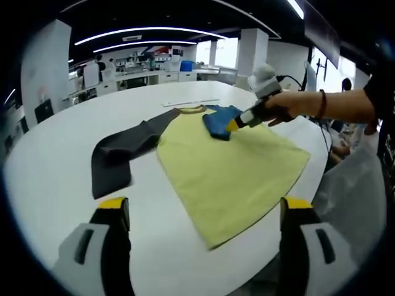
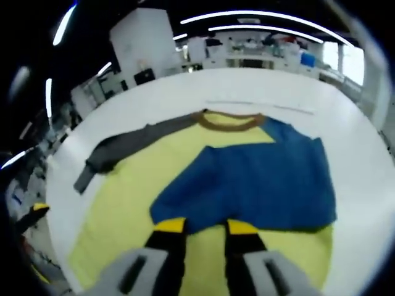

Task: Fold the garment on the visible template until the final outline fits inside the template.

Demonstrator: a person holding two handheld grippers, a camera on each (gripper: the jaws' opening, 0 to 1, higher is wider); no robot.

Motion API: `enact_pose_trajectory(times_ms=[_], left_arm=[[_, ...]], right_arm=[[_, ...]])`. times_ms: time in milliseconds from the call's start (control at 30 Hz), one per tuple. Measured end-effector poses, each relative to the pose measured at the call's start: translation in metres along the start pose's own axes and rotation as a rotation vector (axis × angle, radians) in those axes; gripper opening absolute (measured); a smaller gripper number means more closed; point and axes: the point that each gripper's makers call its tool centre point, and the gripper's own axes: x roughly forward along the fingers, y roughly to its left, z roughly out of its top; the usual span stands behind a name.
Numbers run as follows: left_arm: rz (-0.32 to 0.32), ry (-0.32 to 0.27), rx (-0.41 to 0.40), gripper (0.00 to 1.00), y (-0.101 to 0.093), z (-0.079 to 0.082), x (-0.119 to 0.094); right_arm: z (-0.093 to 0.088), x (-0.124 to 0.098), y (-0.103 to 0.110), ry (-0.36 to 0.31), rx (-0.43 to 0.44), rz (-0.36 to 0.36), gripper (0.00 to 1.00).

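Observation:
A long-sleeved shirt lies flat on the white table (image 1: 55,172). It has a yellow-green body (image 1: 228,166), a brown collar (image 1: 192,110) and a grey sleeve (image 1: 120,154) stretched out to the side. The blue sleeve (image 2: 259,179) is folded across the chest. My right gripper (image 2: 205,227) has its jaws close together on the blue sleeve's near edge; in the left gripper view this right gripper (image 1: 237,123) is held by a hand at the blue sleeve (image 1: 219,121). My left gripper (image 1: 205,206) stands wide open above the table short of the shirt's hem, with nothing between its fingers.
A thin white strip (image 1: 191,102) lies on the table beyond the collar. The person's arm (image 1: 333,105) reaches in from the right. A clear plastic bag (image 1: 352,185) hangs off the table's right edge. Desks and pillars stand far behind.

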Motion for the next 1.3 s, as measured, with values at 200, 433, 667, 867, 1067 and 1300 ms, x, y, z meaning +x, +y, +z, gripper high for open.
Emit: enact_pose_trajectory(times_ms=[200,433,667,867,1067,1300], left_arm=[[0.002,0.003,0.003,0.99,-0.002,0.001,-0.001],[0.006,0.002,-0.001,0.99,-0.005,0.003,-0.001],[0.005,-0.003,0.002,0.99,-0.008,0.006,-0.002],[0.008,-0.009,0.001,0.99,-0.007,0.006,-0.003],[0.011,-0.009,-0.001,0.99,-0.008,0.007,-0.003],[0.014,-0.008,-0.002,0.99,-0.008,0.007,-0.003]], right_arm=[[0.004,0.0,0.004,-0.022,0.002,0.015,0.0],[0.01,0.002,0.007,-0.032,0.033,0.039,0.0],[0.027,-0.005,0.018,-0.072,0.024,0.079,0.0],[0.048,-0.003,0.031,-0.11,-0.019,0.113,0.0],[0.065,-0.004,0.052,-0.137,-0.053,0.152,0.0],[0.075,0.001,0.077,-0.144,-0.083,0.194,0.0]])
